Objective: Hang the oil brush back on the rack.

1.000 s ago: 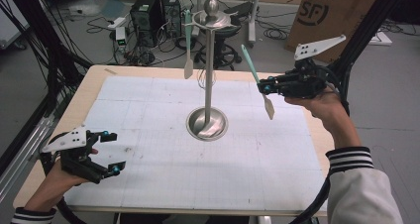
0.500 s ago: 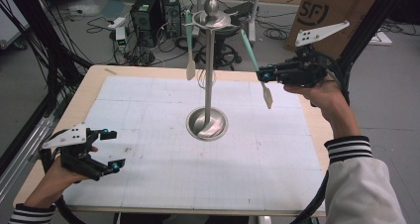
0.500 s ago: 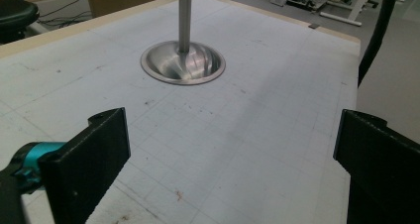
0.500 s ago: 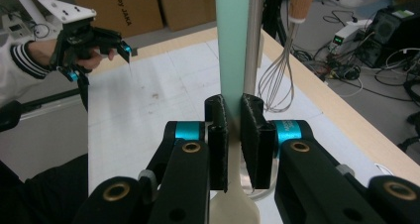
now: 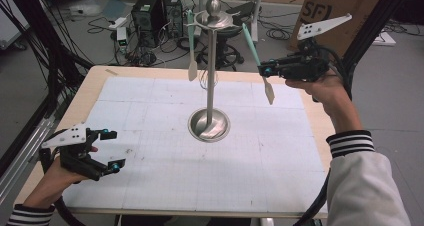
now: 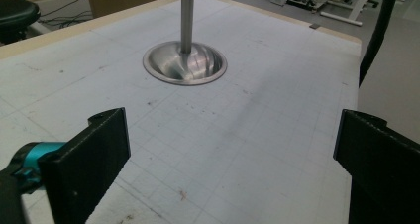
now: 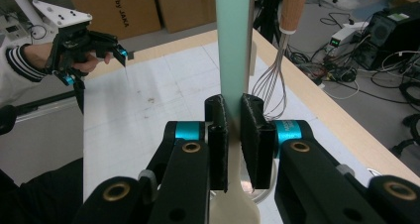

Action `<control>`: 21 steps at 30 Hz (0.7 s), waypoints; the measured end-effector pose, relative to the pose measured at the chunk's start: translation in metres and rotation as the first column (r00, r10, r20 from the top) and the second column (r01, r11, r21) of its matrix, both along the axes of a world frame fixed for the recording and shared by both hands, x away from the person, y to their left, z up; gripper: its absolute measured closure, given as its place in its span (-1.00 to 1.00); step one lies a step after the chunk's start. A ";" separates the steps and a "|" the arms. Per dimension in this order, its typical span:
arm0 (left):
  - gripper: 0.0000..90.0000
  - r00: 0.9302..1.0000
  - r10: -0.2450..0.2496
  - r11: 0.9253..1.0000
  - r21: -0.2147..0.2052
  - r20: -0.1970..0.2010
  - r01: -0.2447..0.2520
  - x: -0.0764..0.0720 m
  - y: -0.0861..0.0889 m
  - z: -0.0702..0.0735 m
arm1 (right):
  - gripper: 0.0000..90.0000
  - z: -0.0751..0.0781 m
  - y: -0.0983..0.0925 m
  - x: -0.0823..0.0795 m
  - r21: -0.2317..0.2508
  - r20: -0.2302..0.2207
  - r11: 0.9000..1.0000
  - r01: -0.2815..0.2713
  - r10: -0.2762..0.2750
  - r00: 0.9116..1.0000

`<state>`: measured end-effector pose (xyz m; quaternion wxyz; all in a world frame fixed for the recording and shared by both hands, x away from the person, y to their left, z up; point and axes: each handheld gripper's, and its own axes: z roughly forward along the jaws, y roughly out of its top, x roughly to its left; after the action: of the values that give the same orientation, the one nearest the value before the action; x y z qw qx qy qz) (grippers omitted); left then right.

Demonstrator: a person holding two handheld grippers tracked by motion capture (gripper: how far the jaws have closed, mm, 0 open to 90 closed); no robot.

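Observation:
A metal stand (image 5: 212, 61) rises from a round base (image 5: 209, 125) at the table's middle, with a ring and knob on top (image 5: 214, 17). A green-handled spatula (image 5: 191, 46) hangs from the ring's left side. My right gripper (image 5: 263, 68) is shut on a second green-handled spatula (image 5: 252, 43). That spatula's cream blade (image 5: 269, 91) points down and its handle tip is close to the ring. In the right gripper view the jaws clamp the green handle (image 7: 233, 45). My left gripper (image 5: 110, 148) rests open near the front left, and the base (image 6: 184, 63) lies ahead of it.
A wire whisk (image 7: 277, 80) with a wooden handle hangs from the stand beside the held spatula. A white gridded mat (image 5: 150, 101) covers the wooden table. Cardboard boxes (image 5: 320, 8), computers and cables lie on the floor beyond the far edge.
My right gripper has lifted the spatula and carried it left, so its handle tip now reaches up near the stand's ring. The left gripper has stayed put.

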<state>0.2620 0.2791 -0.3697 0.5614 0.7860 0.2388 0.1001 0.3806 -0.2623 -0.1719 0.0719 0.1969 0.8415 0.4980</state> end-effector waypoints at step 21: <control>-0.96 1.000 -0.005 1.000 0.002 -0.004 0.005 0.001 0.000 -0.001 | 0.82 -0.005 0.006 0.010 -0.001 -0.015 1.000 -0.009 0.009 1.000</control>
<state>0.2635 0.2787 -0.3706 0.5604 0.7873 0.2378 0.0976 0.3906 -0.2562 -0.1768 0.0635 0.1970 0.8431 0.4963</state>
